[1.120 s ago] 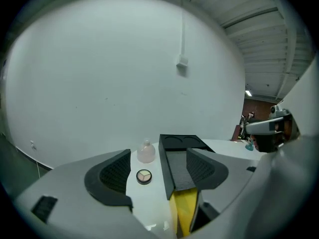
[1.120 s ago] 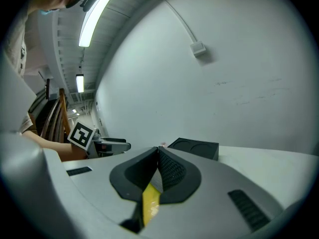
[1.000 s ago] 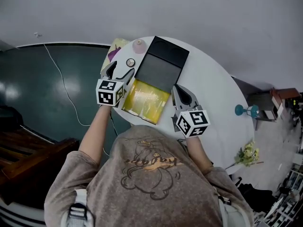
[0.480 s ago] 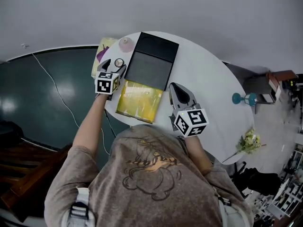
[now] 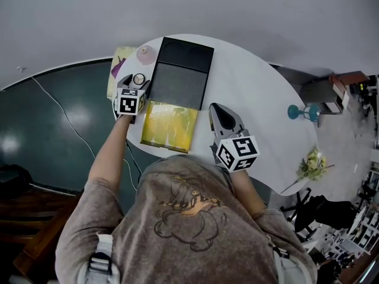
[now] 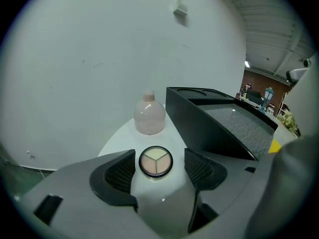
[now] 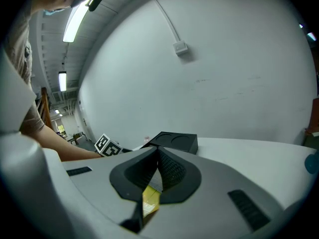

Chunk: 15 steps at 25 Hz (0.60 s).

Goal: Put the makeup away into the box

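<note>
Makeup compact (image 6: 156,162), three-shade pan, lies flat on the white counter (image 5: 260,105) at its left edge, just left of the open black box (image 5: 177,83). Pink bottle (image 6: 149,116) stands just beyond it on the far side. Left gripper (image 6: 159,158) is angled down over the compact with jaws wide and just closing slightly; the compact sits between the pads with gaps on both sides. Right gripper (image 5: 222,114) hovers right of the yellow panel (image 5: 169,126), jaws together, holding nothing.
</note>
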Available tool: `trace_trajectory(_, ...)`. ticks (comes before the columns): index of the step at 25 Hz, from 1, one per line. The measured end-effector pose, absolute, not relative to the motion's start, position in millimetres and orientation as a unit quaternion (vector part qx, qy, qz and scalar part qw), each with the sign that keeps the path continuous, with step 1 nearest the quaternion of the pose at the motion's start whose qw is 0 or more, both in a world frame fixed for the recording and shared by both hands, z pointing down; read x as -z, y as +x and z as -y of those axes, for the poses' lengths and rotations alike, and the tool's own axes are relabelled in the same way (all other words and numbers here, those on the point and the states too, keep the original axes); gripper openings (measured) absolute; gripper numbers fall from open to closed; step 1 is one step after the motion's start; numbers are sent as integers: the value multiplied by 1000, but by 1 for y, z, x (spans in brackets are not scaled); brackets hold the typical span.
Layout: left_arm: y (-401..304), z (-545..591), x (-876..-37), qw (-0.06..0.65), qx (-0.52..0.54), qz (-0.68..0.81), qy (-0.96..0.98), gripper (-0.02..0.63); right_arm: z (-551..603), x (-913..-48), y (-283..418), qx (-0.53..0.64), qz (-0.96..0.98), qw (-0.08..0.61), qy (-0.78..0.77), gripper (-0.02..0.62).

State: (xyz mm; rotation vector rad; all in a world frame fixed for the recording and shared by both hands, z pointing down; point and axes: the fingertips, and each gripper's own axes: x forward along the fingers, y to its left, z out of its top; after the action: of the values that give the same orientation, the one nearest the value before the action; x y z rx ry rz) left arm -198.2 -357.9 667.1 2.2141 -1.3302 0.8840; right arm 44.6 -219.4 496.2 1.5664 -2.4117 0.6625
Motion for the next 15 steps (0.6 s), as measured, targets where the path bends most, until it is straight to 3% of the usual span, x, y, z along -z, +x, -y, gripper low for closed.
trace_trajectory(11, -204, 363, -678, 207, -329, 490, 780, 238, 219, -498, 51, -227, 807, 95, 537, 3)
trace_trajectory(15, -204, 362, -676, 209, -329, 492, 779, 235, 218, -498, 52, -227, 806, 97, 537, 3)
